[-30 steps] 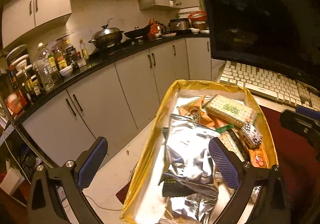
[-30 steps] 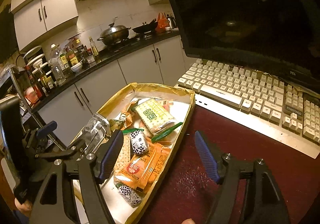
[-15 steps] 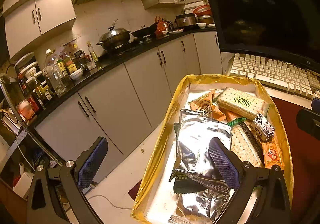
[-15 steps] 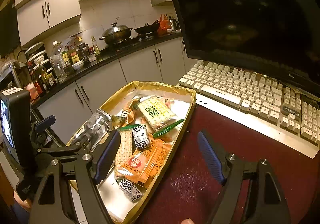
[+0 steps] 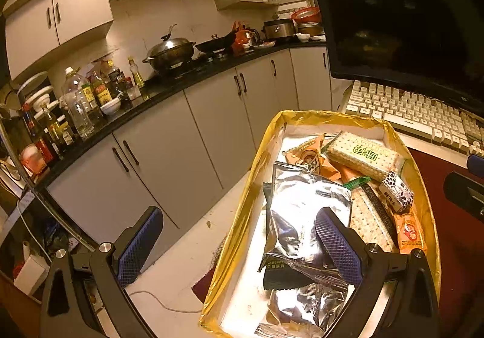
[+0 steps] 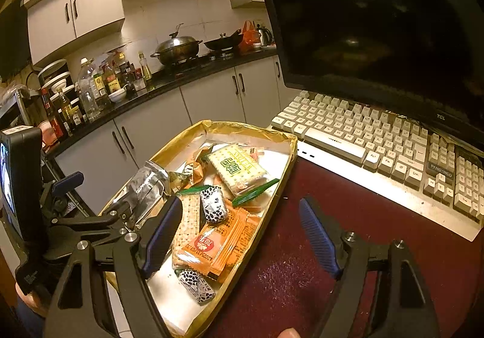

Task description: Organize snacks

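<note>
A gold-rimmed tray [image 5: 273, 138] [image 6: 291, 156] holds the snacks. A silver foil bag [image 5: 302, 211] [image 6: 145, 186] lies at its near left. There is also a cracker pack with green print [image 5: 363, 156] [image 6: 236, 165], orange packets [image 6: 217, 244] and spotted black-and-white sweets [image 6: 213, 205]. My left gripper [image 5: 239, 247] is open. Its right finger hovers over the foil bag and its left finger hangs past the tray's edge. My right gripper [image 6: 240, 235] is open above the tray's right rim. One finger is over the crackers, the other over the red cloth. Neither gripper holds anything.
A beige keyboard [image 6: 378, 138] and a dark monitor [image 6: 378, 20] stand right behind the tray on the red tablecloth [image 6: 302, 265]. Left of the tray the table drops to a tiled floor [image 5: 181, 262]. Beyond are grey cabinets, a counter with bottles [image 5: 84, 102] and a wok [image 5: 169, 50].
The right gripper's jaws stand slightly wider than a second ago. Both hands stay roughly where they were. The snacks in the tray have not moved.
</note>
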Motion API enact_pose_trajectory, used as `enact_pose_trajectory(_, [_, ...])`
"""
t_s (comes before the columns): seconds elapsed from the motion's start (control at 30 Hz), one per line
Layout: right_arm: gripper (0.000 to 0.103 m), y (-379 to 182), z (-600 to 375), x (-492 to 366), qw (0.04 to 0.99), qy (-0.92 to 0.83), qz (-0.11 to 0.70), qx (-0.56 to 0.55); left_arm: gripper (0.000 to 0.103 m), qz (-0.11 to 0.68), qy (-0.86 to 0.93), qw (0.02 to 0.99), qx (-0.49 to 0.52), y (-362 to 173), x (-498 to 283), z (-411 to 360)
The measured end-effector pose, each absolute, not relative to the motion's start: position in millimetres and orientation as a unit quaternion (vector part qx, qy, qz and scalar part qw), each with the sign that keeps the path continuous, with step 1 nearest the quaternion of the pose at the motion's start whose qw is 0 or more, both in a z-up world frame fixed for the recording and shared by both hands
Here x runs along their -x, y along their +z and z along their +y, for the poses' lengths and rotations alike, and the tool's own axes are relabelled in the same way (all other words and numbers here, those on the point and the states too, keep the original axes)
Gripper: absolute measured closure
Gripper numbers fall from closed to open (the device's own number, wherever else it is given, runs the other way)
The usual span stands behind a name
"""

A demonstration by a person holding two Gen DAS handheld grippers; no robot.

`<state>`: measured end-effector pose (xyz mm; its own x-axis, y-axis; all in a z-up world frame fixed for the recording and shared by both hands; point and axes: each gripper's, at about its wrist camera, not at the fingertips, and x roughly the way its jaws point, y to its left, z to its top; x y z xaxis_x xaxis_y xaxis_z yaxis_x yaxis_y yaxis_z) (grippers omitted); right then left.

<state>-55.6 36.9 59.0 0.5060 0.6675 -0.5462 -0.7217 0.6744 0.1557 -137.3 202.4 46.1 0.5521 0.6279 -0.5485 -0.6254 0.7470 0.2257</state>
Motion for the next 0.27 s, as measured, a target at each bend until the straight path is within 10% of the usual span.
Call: enact_pose_trajectory(0.27, [0.024, 58.0, 36.3, 53.3, 0.868, 0.397, 0.296, 0.044, 0.001, 0.312, 0.358, 0.88, -0.003, 46.0, 139.1, 199.9])
